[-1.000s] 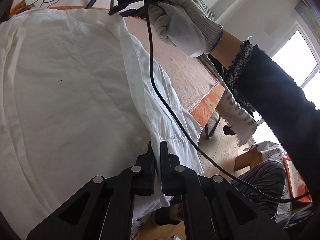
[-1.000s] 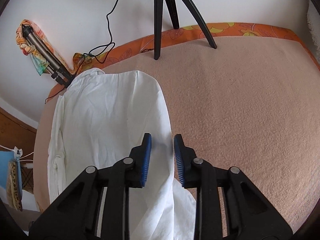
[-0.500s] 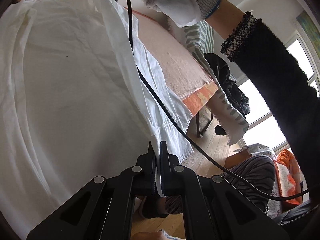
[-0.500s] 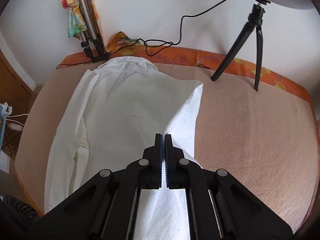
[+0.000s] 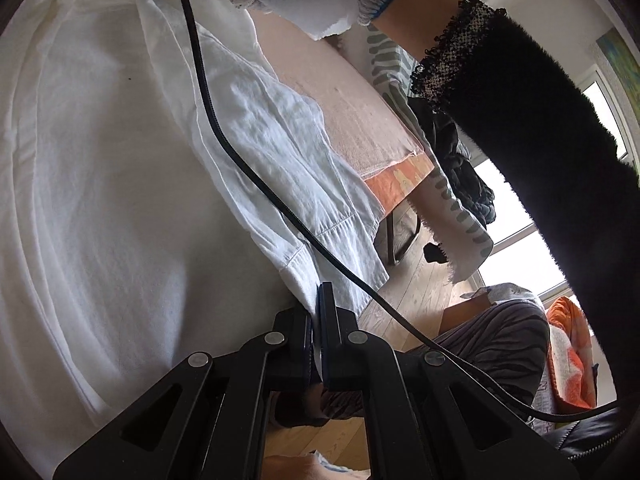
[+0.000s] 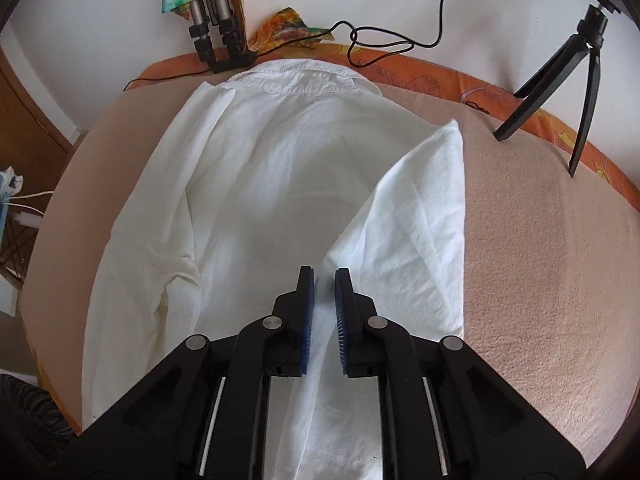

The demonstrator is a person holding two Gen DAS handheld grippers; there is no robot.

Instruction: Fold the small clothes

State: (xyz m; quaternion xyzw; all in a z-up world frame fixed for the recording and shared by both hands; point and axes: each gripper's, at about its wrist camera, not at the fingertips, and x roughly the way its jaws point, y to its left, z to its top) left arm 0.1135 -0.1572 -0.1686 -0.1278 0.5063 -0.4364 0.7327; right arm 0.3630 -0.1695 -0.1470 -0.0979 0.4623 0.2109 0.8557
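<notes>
my left claw point(image 5: 316, 320) is clenched on the white shirt point(image 6: 280, 184)'s hem edge; the shirt lies spread on the bed point(image 6: 540, 280), collar toward the tripod legs point(image 6: 216, 36). my right claw point(image 6: 323, 280) is opening around the folded-over side panel. i reckon that panel could slump back crooked, and the cable point(image 5: 208, 92) across the shirt may drag it.

Daylight from window point(image 5: 516, 208) at right, overexposed there. White shirt point(image 6: 280, 184) bright, nearly washed out, with soft shadows. Sleeve point(image 5: 560, 152) dark against light. Strong fisheye bending, black vignette corners. Focus sharp.
</notes>
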